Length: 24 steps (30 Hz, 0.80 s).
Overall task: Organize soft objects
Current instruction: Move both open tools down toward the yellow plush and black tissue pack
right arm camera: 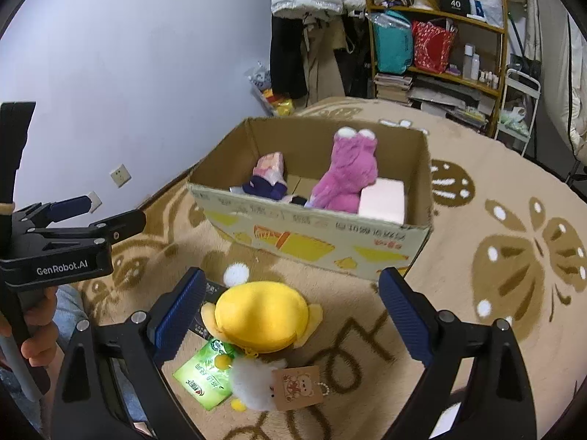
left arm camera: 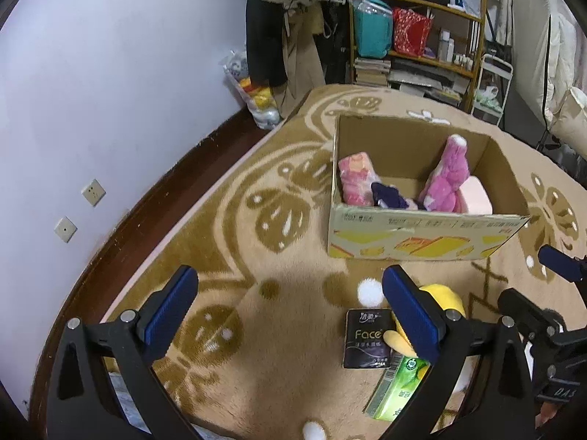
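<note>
Three things are left on the rug as far as I can see: a yellow-and-white plush toy with a brown paper tag (right arm camera: 262, 315), a green tissue pack (right arm camera: 207, 377) tucked partly under it, and a dark tissue pack printed "Face" (left arm camera: 367, 337) just beside them. I have the right gripper (right arm camera: 290, 311) hovering over the plush with its blue-padded jaws spread wide to either side, gripping nothing. My left gripper (left arm camera: 290, 311) hangs wide open too, off to the left of the pile over bare tan patterned rug (left arm camera: 256, 330), also empty.

Beyond the pile stands the open cardboard box with yellow print (right arm camera: 312, 242), near but not touching the plush. It already holds a pink fuzzy plush toy (right arm camera: 348, 172) leaning upright, a pale pink block (right arm camera: 383, 198) against it, a pink wrapped bundle (right arm camera: 269, 165) and something dark purple (right arm camera: 264, 187).

I judge the job a bit over halfway: four items boxed, three loose. My next step looks like closing on the yellow plush; its tag and the green pack underneath could snag or drag along
</note>
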Each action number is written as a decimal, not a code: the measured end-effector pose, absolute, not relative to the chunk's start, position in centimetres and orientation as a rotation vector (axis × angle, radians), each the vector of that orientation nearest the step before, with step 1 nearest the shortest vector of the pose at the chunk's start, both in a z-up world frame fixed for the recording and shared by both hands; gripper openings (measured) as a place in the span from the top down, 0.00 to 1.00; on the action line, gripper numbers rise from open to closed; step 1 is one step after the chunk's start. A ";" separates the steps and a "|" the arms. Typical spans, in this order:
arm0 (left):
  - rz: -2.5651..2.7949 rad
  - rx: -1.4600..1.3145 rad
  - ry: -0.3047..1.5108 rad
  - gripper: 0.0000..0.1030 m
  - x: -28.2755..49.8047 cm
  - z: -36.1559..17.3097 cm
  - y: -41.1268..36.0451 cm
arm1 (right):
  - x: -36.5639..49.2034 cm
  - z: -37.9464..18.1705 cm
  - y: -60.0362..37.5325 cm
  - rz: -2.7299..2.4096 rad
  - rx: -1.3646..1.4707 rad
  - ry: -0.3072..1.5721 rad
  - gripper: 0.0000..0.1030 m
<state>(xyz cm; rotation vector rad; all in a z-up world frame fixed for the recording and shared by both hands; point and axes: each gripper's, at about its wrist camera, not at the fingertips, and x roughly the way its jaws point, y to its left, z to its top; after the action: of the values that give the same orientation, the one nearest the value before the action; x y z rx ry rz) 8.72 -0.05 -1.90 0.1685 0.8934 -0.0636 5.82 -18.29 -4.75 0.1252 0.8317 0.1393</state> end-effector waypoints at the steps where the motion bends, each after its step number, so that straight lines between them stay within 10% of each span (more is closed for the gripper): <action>1: -0.066 0.165 0.905 0.03 8.9 -2.2 -0.1 | 6.0 -5.1 -18.1 0.142 0.121 0.839 0.04; 24: -0.113 0.164 1.073 0.03 10.6 -7.4 -0.2 | 8.4 -10.0 -14.7 0.224 0.075 0.957 0.04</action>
<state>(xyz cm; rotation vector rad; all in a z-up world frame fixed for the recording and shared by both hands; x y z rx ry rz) 10.63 -0.22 -7.38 0.1644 1.0732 -0.1130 8.36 -14.71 -10.04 0.0746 0.9570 0.2242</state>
